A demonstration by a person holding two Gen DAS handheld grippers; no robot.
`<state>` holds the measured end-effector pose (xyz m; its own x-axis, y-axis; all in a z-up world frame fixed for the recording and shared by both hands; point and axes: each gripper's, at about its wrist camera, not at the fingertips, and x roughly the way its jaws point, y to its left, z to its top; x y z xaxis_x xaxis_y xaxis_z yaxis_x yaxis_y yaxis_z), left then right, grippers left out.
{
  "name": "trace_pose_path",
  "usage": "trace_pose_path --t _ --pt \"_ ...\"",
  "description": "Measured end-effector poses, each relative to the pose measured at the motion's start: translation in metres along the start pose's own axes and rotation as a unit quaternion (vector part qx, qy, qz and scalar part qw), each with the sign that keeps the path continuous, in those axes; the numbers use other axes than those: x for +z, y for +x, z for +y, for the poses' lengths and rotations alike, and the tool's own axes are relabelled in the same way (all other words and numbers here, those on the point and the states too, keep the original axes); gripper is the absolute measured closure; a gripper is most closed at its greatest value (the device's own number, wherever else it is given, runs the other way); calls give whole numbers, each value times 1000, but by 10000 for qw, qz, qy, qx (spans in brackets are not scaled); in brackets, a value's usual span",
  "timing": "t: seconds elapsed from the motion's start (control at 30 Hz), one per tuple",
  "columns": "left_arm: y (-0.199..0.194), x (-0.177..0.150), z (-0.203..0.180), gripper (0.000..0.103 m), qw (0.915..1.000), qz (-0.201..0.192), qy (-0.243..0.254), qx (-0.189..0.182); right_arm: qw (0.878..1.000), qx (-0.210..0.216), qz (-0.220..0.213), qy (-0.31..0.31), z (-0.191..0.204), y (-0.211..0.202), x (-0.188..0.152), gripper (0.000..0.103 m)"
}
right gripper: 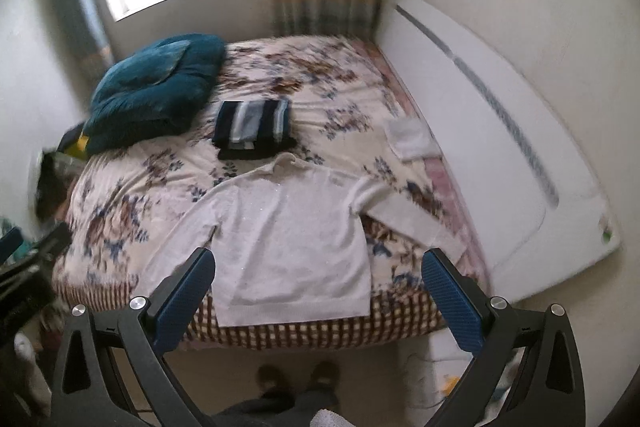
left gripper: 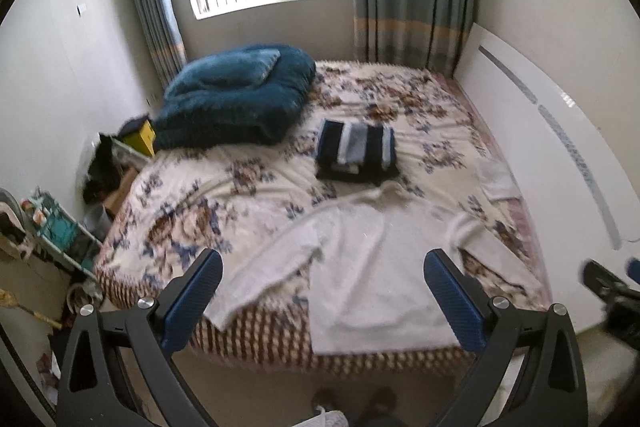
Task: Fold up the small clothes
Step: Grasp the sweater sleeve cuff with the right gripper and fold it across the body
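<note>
A white long-sleeved sweater point(right gripper: 292, 239) lies flat on the floral bed, hem at the near edge, sleeves spread; it also shows in the left wrist view point(left gripper: 372, 267). Behind it sits a folded stack of dark and striped clothes point(right gripper: 254, 129), also in the left wrist view point(left gripper: 356, 149). My left gripper point(left gripper: 324, 263) is open and empty, held above the sweater's hem. My right gripper point(right gripper: 318, 263) is open and empty, above the near bed edge. The right gripper shows at the far right of the left wrist view point(left gripper: 612, 283).
A blue quilt point(left gripper: 236, 95) is piled at the bed's far left. A small white folded cloth point(right gripper: 410, 139) lies near the white headboard point(right gripper: 500, 131) on the right. Clutter and a rack point(left gripper: 52, 235) stand on the floor to the left. Feet show below point(right gripper: 298, 375).
</note>
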<state>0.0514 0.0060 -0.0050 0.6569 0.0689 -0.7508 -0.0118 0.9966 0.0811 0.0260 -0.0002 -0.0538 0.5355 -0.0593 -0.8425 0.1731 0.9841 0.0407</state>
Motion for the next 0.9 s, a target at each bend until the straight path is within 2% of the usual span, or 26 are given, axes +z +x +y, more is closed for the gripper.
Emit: trace_pose_path --t 0.1,0.2,0.37,0.4,0.47,0.6,0.67,0.77,0.87,0.9 --pt "51 -2 -10 0 9995 36 249 216 9974 -156 140 689 -42 48 -7 0" --pt "108 -4 -26 0 9979 355 443 326 9853 -369 447 1608 -104 102 -19 0" --pt "193 -21 -55 0 9928 851 628 571 9507 -688 909 2885 -209 208 -58 0" --pt "208 -23 -62 0 9910 953 662 660 9389 -831 1098 3153 -237 239 -64 1" --pt "244 -28 -80 0 9873 1179 726 784 9239 -881 1195 3527 -282 282 -84 3" --pt "308 -41 -110 0 9798 1501 717 1109 8865 -1094 1480 4245 -367 388 -112 11" --pt "349 -55 -130 0 9759 1688 705 1185 8623 -1064 1518 4712 -407 442 -126 15" --pt "402 -81 -158 0 9677 2063 844 1182 8156 -833 1493 5528 -450 520 -151 20" --pt "440 -101 -182 0 9613 2323 944 1141 7686 -662 1337 6220 -467 572 -173 22" --pt "451 -106 -188 0 9601 2386 953 1101 7568 -586 1224 6394 -471 588 -178 25"
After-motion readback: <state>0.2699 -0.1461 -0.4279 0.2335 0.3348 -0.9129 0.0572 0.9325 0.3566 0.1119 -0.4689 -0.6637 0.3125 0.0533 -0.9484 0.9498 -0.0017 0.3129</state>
